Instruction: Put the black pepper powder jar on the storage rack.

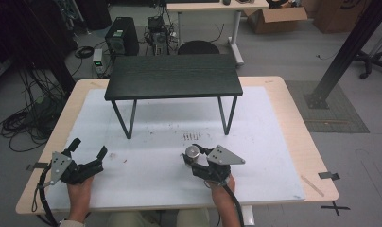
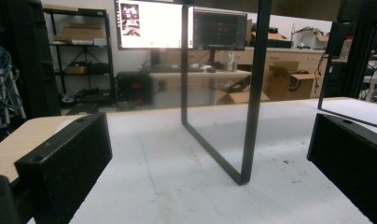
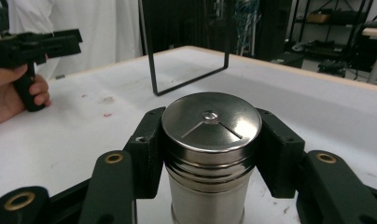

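My right gripper (image 3: 210, 154) clamps the round, lidded stainless-steel canister (image 3: 210, 154) just below its lid; I should lift straight, keeping it upright, left gripper (image 1: 87, 152) gaping idle.

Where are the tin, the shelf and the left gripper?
tin (image 3: 211, 122): right gripper view, on its lid.
shelf (image 1: 172, 75): high view, on its top board.
left gripper (image 1: 89, 149): high view, between its open jaws.

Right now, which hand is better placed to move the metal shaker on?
The right. Its tool is already shut around the metal shaker, upright on the white mat. The left tool stands open and apart from it, near the mat's left edge.
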